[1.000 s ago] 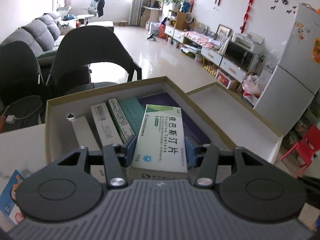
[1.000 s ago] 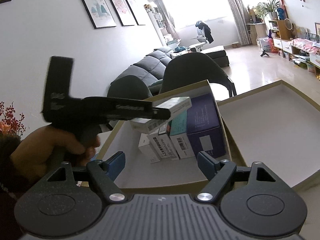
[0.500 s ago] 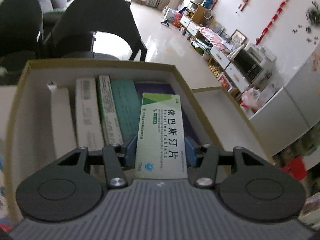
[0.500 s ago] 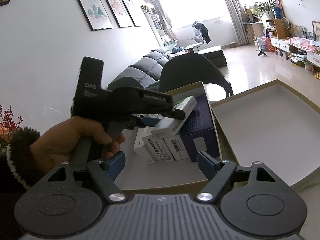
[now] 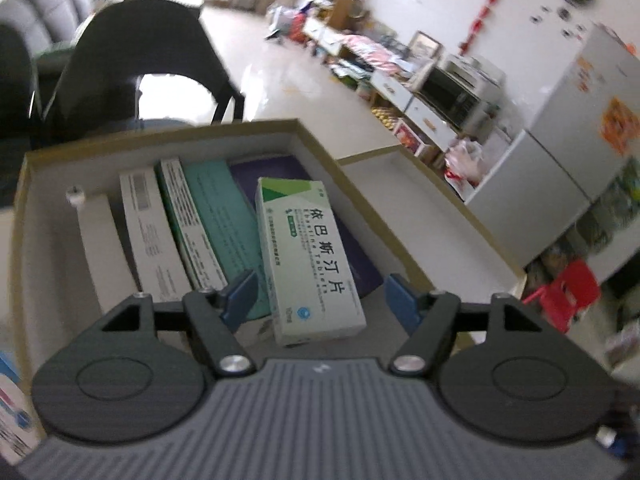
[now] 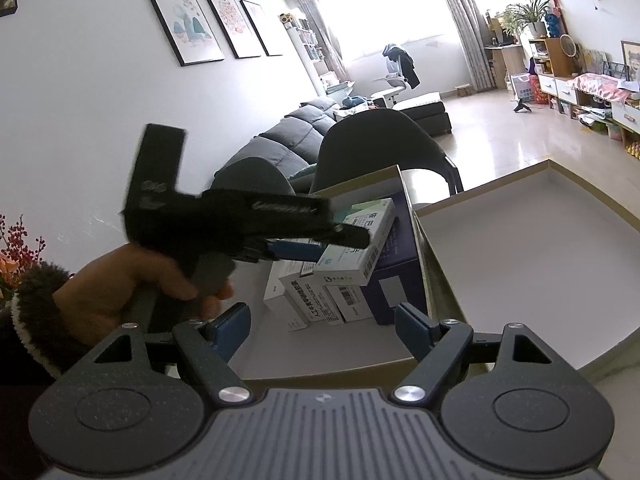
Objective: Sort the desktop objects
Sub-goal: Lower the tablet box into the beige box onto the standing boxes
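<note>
A white and green tablet box (image 5: pixel 310 256) lies tilted on top of the purple box (image 5: pixel 362 270) inside the open cardboard box (image 5: pixel 20 200). My left gripper (image 5: pixel 320 298) is open around its near end, both blue pads apart from it. The same tablet box (image 6: pixel 360 248) shows in the right wrist view, beside the left gripper (image 6: pixel 320 240). My right gripper (image 6: pixel 322 330) is open and empty at the cardboard box's near wall (image 6: pixel 320 368). Several medicine boxes (image 5: pixel 172 224) stand in a row inside.
The box's lid (image 6: pixel 520 256) lies open side up to the right. Dark chairs (image 5: pixel 132 72) stand behind the table. A blue and white packet (image 5: pixel 8 404) lies at the left edge. Red berries (image 6: pixel 16 248) stand at far left.
My left gripper has opened and let go of the tablet box, which now rests on the purple box. The right gripper has barely moved.
</note>
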Demonstrator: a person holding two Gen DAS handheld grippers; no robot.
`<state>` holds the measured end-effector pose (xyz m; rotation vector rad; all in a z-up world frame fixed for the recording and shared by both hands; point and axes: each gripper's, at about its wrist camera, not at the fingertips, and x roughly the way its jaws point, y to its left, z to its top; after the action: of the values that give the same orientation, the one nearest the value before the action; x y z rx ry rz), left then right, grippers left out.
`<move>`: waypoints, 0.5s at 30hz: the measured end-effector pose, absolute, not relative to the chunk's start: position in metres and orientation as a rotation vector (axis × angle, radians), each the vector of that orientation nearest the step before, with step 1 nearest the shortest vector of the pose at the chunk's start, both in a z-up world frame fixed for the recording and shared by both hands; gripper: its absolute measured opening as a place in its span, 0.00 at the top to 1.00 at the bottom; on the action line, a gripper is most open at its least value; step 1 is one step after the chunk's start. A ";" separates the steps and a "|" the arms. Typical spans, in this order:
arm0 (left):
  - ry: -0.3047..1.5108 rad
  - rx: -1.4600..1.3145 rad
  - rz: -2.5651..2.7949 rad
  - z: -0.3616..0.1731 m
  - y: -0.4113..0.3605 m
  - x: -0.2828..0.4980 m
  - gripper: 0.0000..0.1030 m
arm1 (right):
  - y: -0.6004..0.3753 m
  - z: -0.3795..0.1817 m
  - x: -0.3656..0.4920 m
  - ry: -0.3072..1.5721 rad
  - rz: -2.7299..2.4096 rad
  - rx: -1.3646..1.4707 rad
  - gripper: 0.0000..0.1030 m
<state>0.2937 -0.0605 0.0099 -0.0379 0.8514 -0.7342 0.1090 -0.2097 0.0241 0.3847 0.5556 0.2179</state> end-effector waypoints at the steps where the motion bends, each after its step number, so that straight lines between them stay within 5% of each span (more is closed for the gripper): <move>1: 0.842 -0.018 -0.747 0.012 -0.059 0.291 0.33 | -0.210 0.024 0.109 0.555 0.217 0.387 0.20; 6: 0.821 0.111 -0.811 0.013 -0.059 0.281 0.35 | -0.212 0.024 0.108 0.554 0.216 0.389 0.20; 15: 0.837 0.268 -0.811 -0.001 -0.072 0.279 0.61 | -0.212 0.024 0.108 0.554 0.219 0.387 0.20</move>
<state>0.2794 -0.0717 -0.0005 0.2678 0.8373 -0.8112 0.1079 -0.2118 0.0245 0.3871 0.5541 0.2191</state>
